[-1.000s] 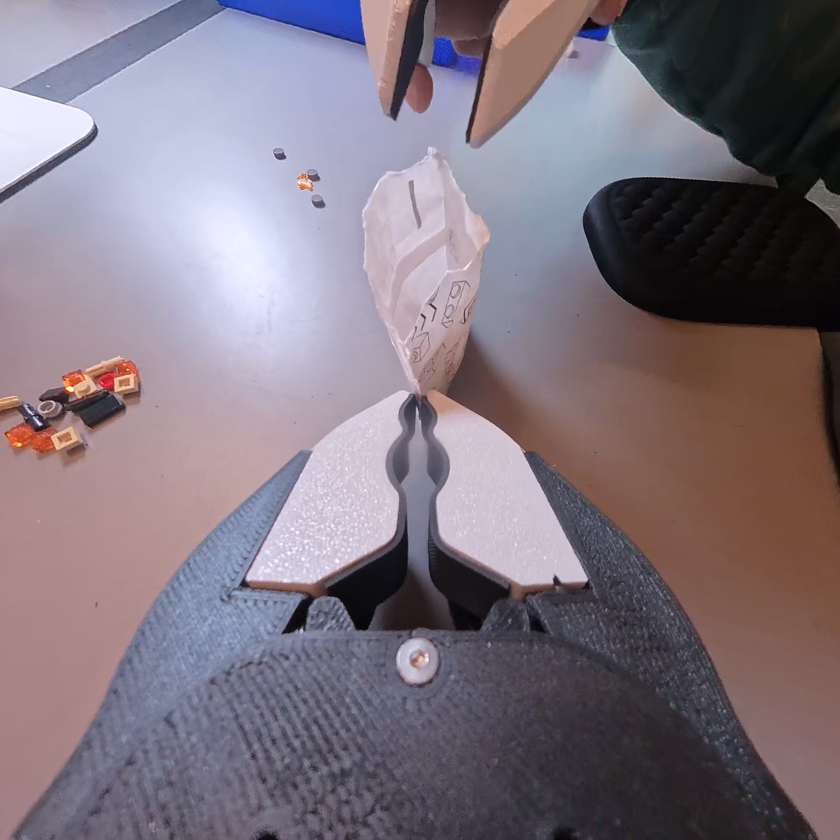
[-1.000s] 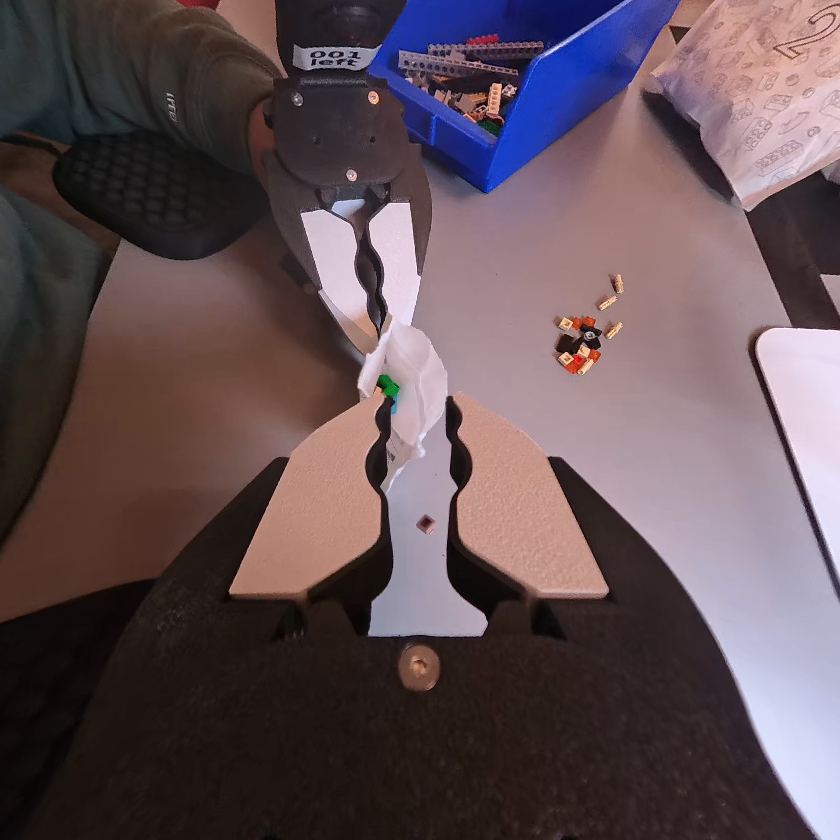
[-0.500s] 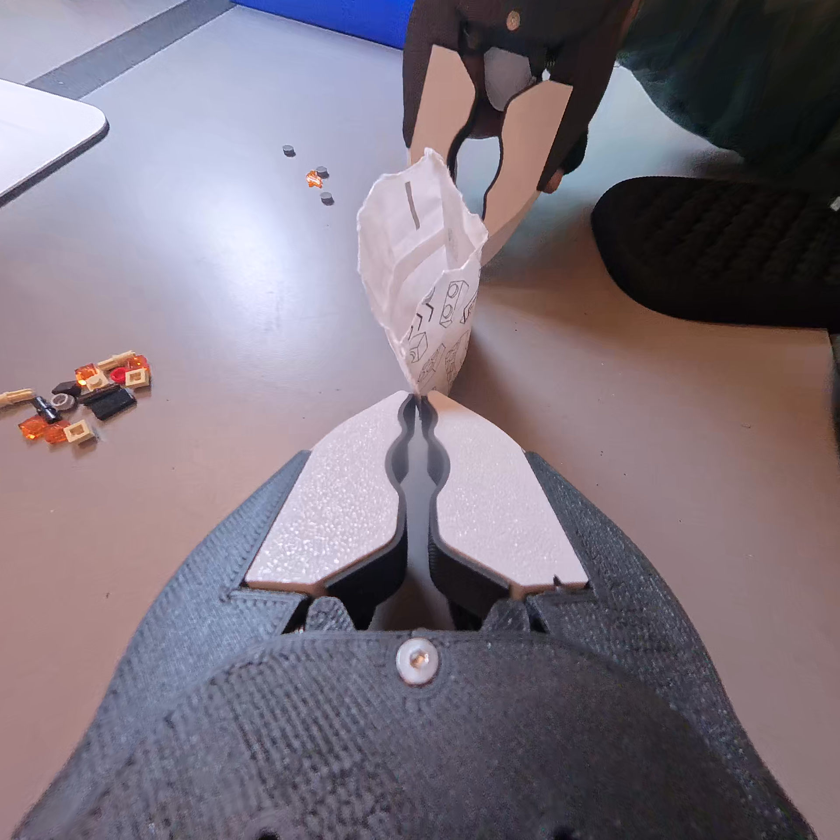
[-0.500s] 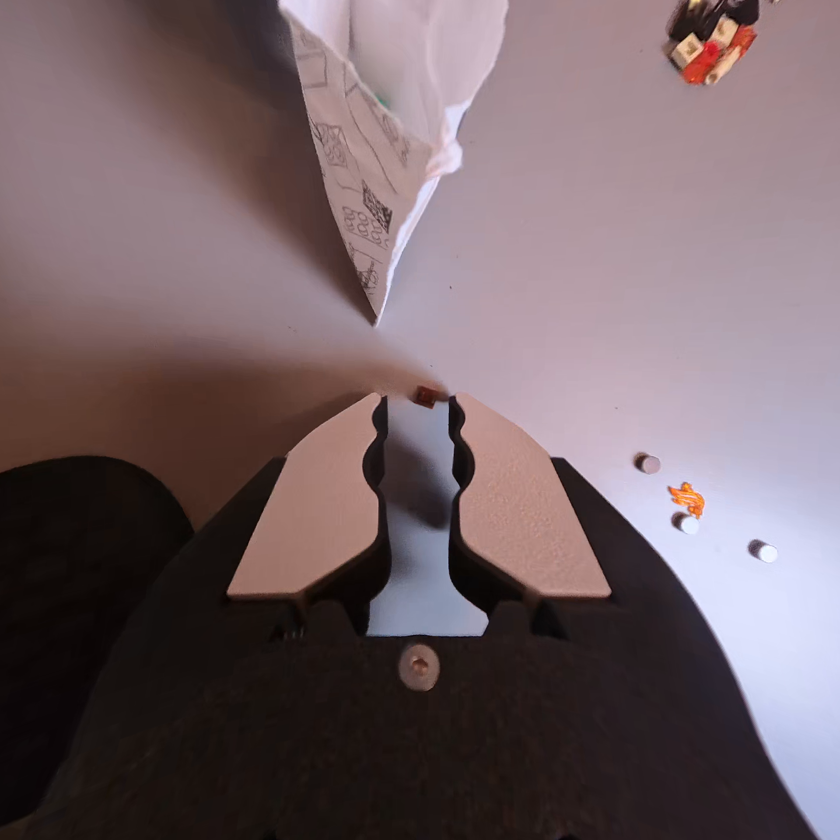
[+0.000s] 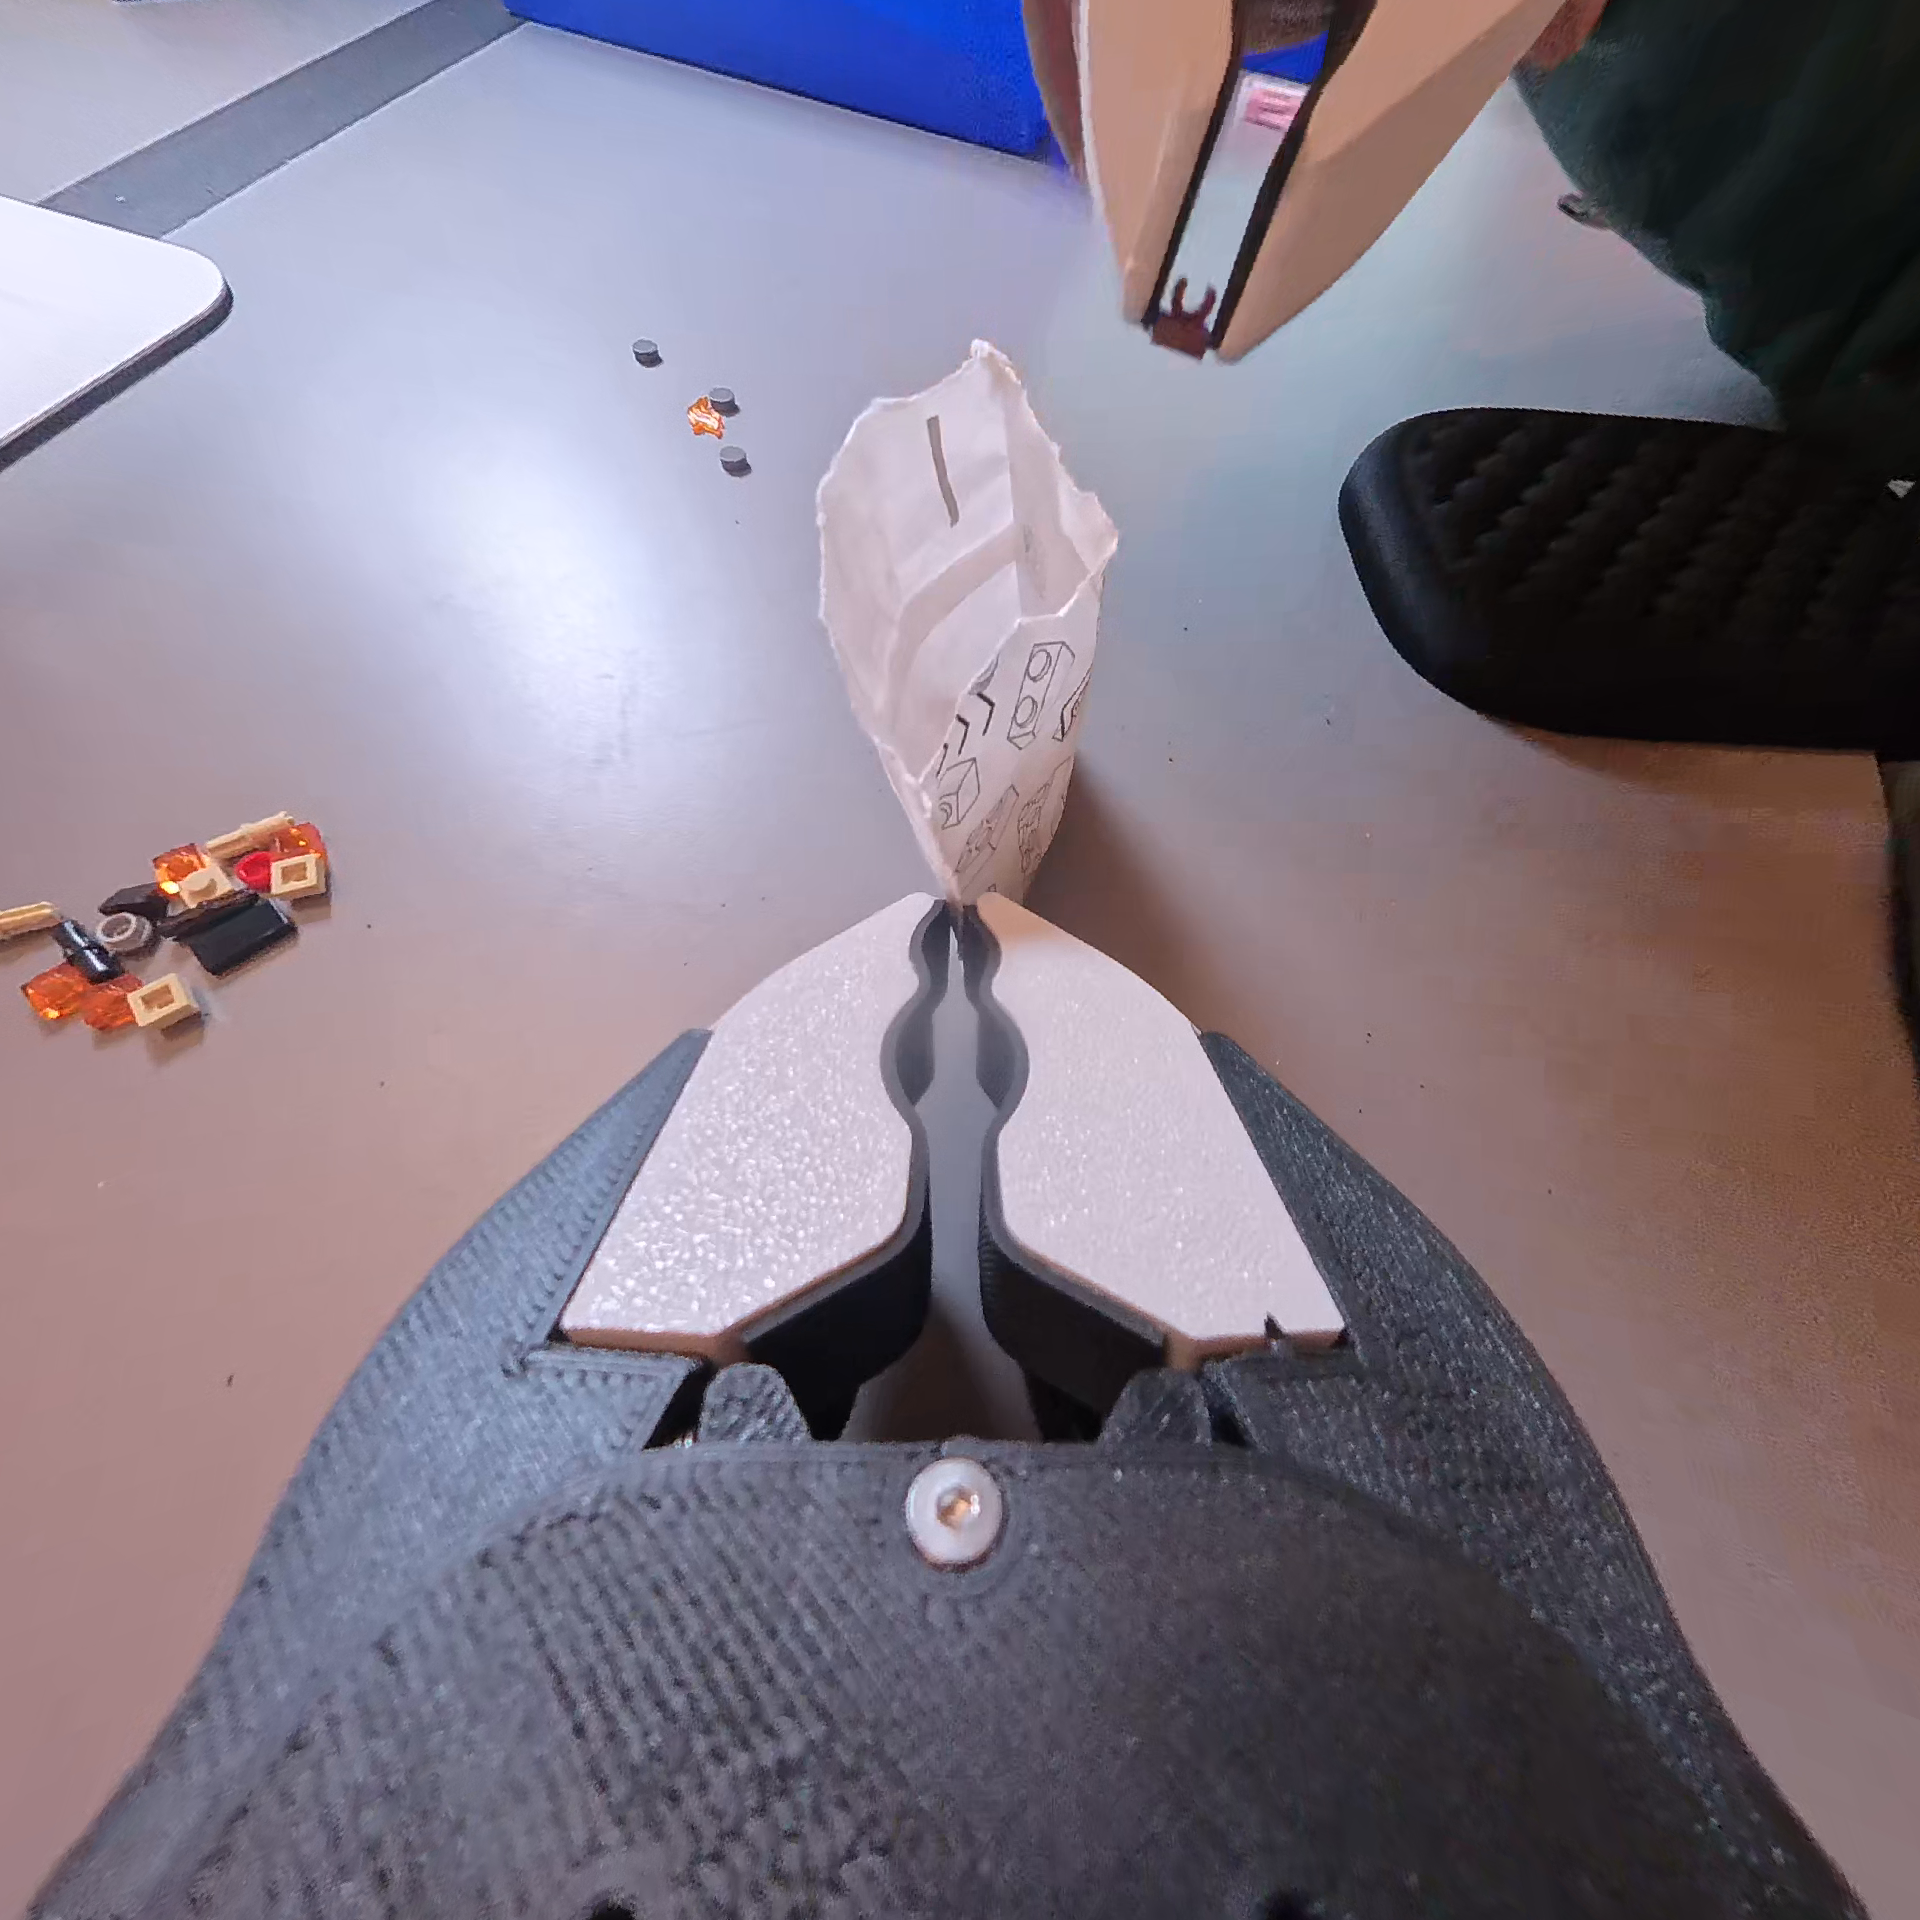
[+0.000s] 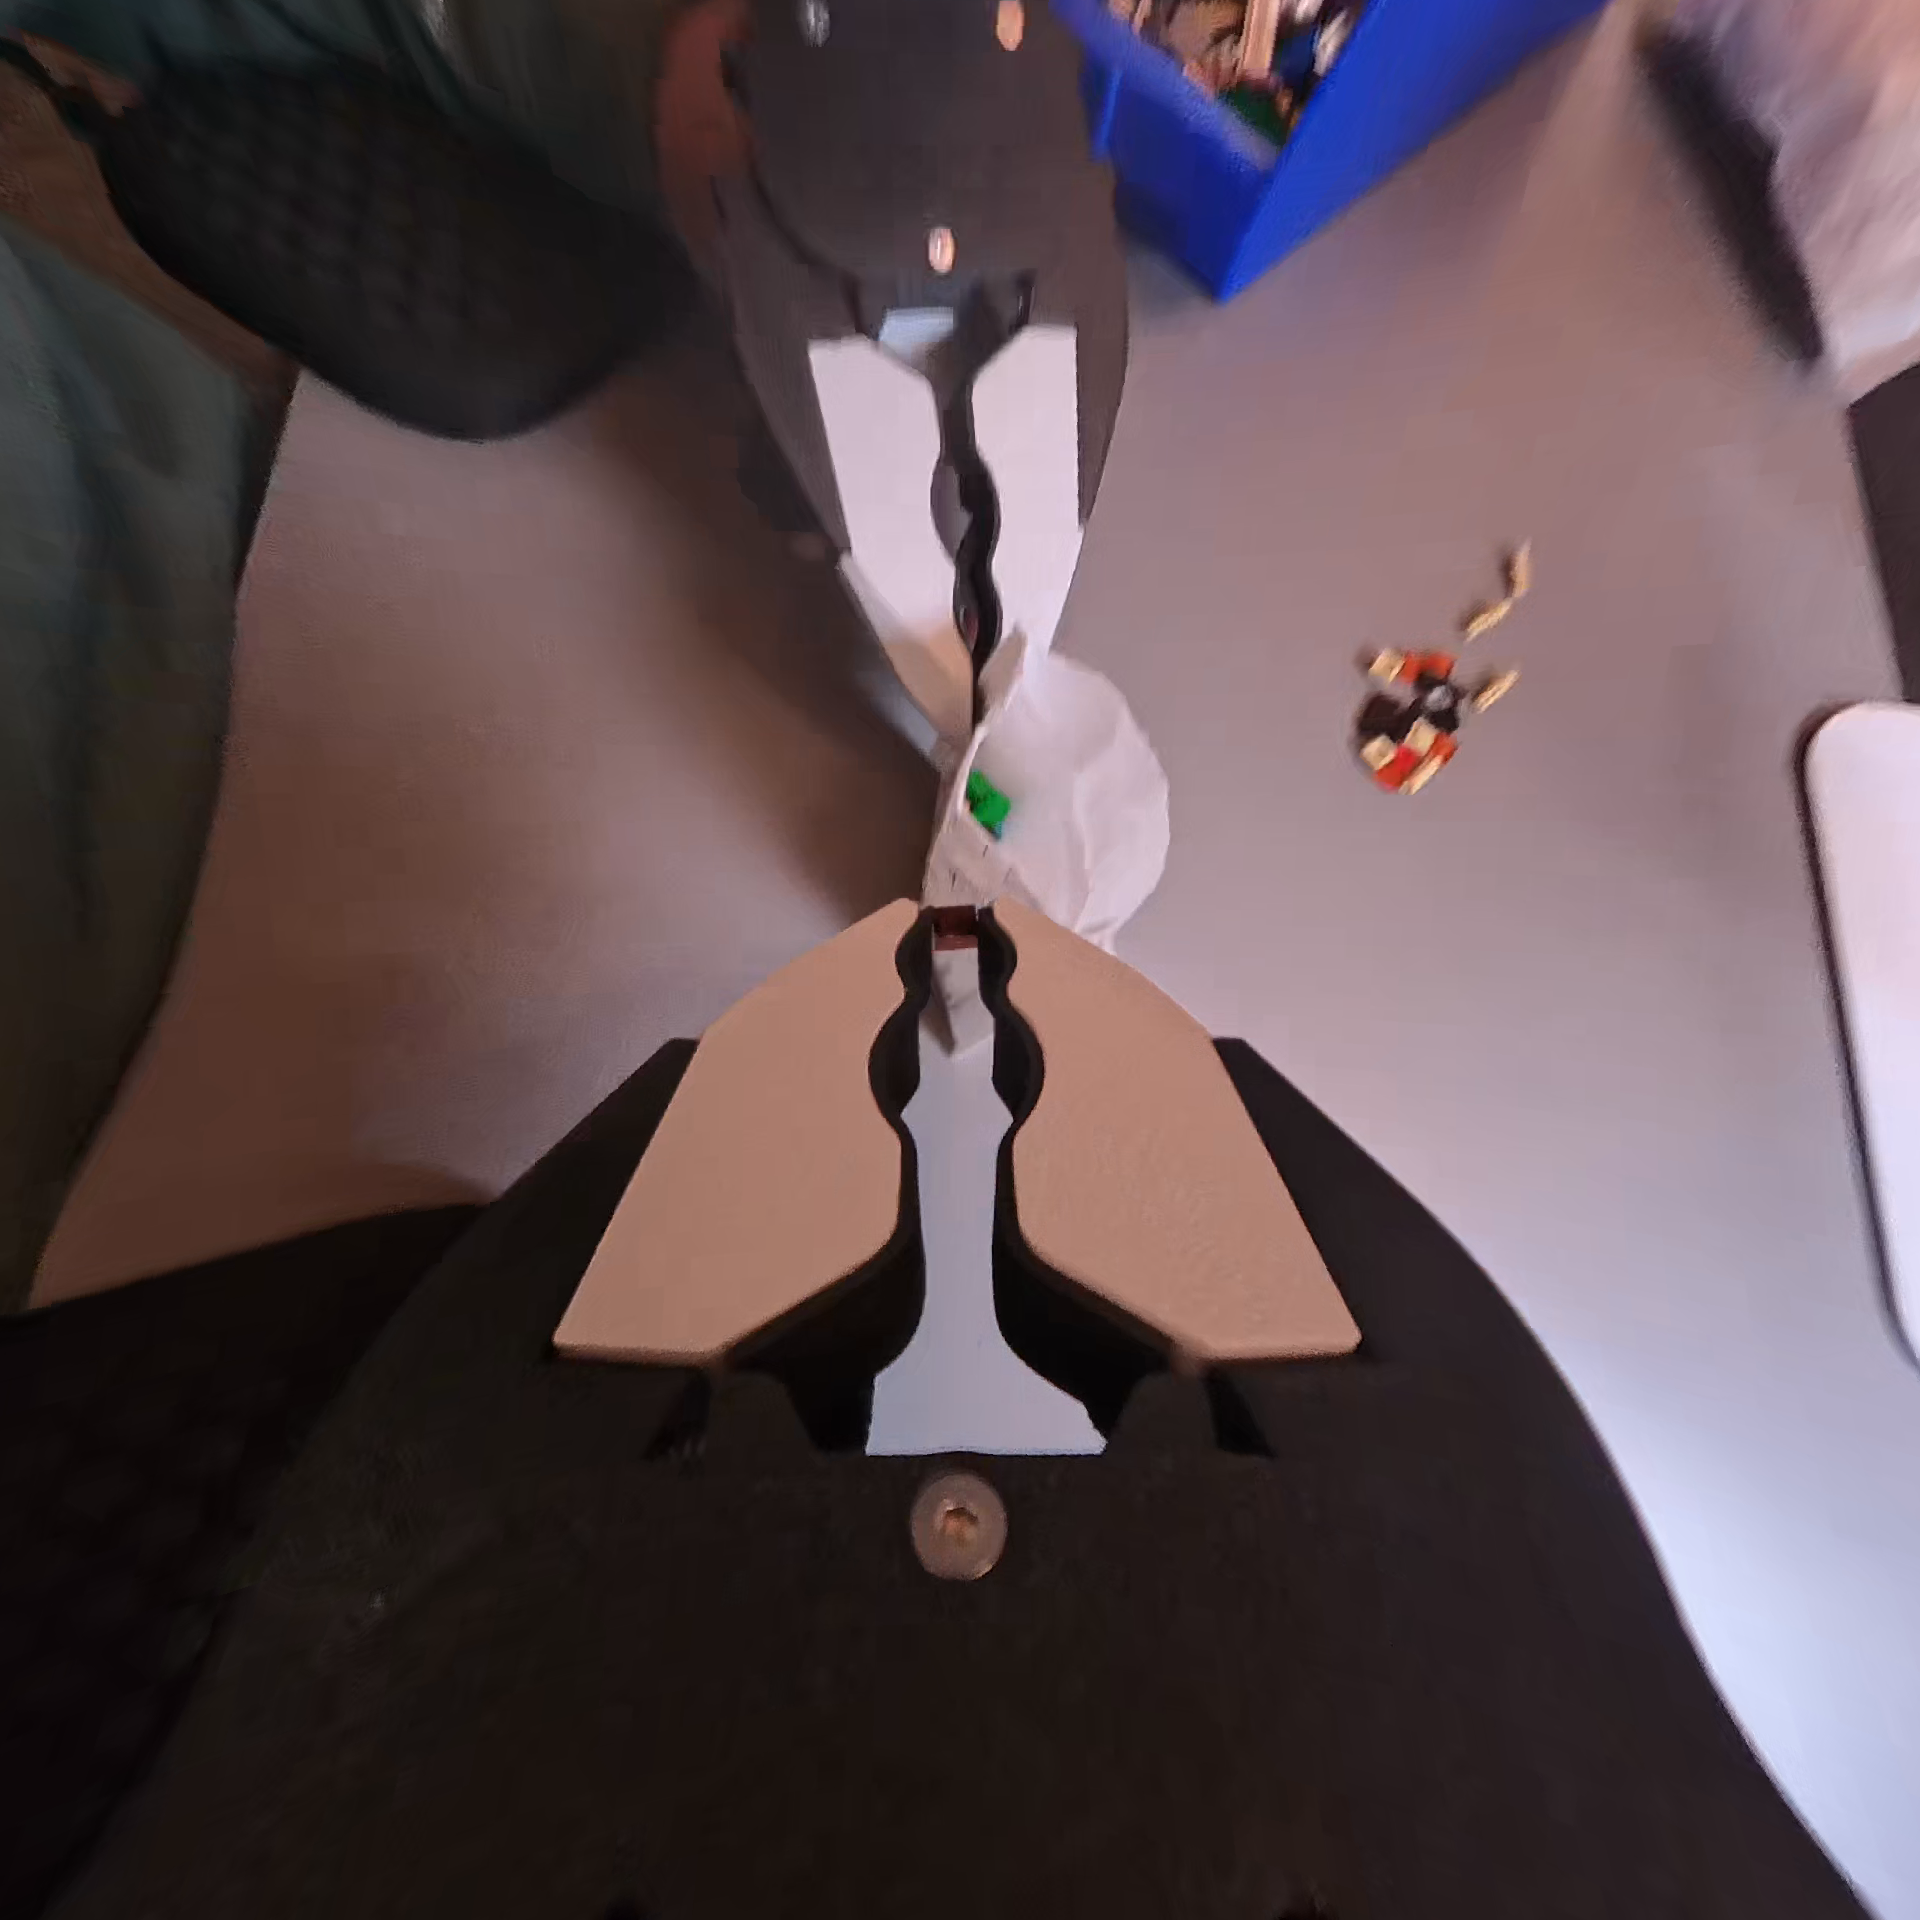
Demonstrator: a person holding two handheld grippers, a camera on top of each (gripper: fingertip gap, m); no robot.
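1. Paper pouch [image 5: 966,613], white and torn open at its top, stands upright on the bench [image 5: 499,644] because the left gripper [image 5: 958,914] has its fingers pressed together on the pouch's lower corner; pinching that corner keeps the mouth facing up and open.
2. Seen from the right wrist view, the open mouth shows a small green piece [image 6: 987,800] lying inside the pouch.
3. The right gripper [image 6: 956,928] is clamped on a small dark reddish-brown piece [image 6: 956,928] at its very fingertips. In the left wrist view the same piece [image 5: 1179,330] hangs in the air, above and to the far right of the pouch's mouth, not touching the paper.
4. A small pile of orange, red, black and tan pieces [image 5: 171,925] lies well apart on the left of the bench, and three dark round studs with one orange bit [image 5: 712,416] sit farther off.
5. A blue bin [image 6: 1299,135] holding mixed pieces stands at the far edge; a black padded rest [image 5: 1621,582] lies to the right, and a white board corner [image 5: 94,312] at far left.
6. Writing: the pouch carries line drawings of bricks and a short dark bar inside. No brand is legible.
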